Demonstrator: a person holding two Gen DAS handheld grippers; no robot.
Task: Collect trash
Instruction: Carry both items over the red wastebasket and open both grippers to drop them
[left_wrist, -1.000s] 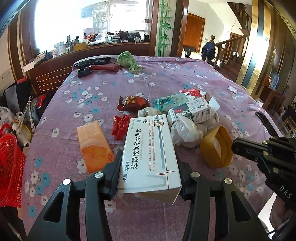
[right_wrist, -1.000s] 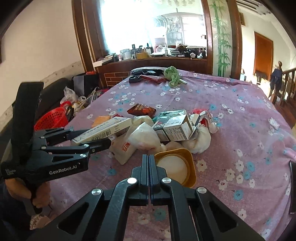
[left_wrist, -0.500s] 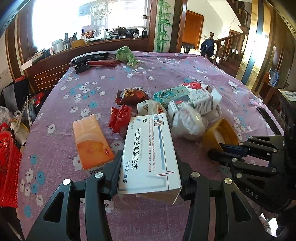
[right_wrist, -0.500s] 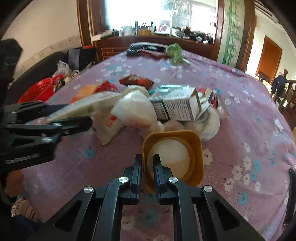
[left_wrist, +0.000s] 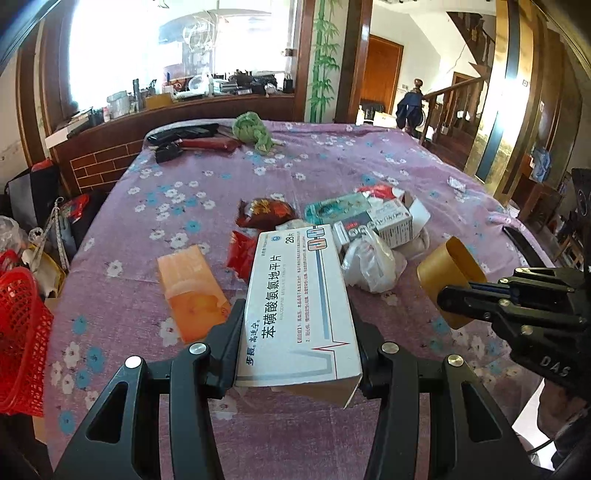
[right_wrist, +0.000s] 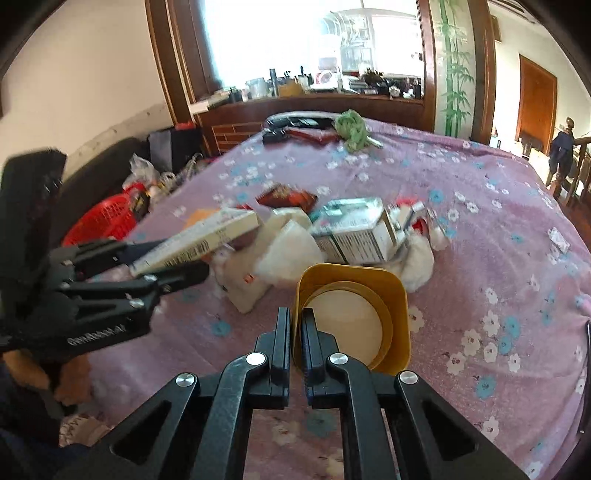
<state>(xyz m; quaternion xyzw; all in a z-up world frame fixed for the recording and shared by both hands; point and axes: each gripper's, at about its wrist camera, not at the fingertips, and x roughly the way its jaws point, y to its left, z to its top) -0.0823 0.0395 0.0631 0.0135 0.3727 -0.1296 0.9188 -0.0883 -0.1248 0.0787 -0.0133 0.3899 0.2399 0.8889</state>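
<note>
we've got the left gripper (left_wrist: 297, 343) clamped across the medicine box (left_wrist: 299, 306), right gripper (right_wrist: 293, 332) pinching the yellow cup's (right_wrist: 354, 314) near wall; red basket (right_wrist: 101, 223) sits far left

Support surface: table under a purple floral cloth (left_wrist: 332, 162). Left wrist view, clock positions from cloth centre:
- 11 o'clock, far edge: black case (left_wrist: 183, 133), red tool (left_wrist: 207, 144), green rag (left_wrist: 255, 131).
- Centre to 3 o'clock: 1 litter heap, with brown snack packet (left_wrist: 266, 212), teal-and-white carton (left_wrist: 365, 218), white plastic bag (left_wrist: 369, 262).
- 8 o'clock: orange box (left_wrist: 190, 291), lying flat; red wrapper (left_wrist: 240, 251) beside it.
</note>
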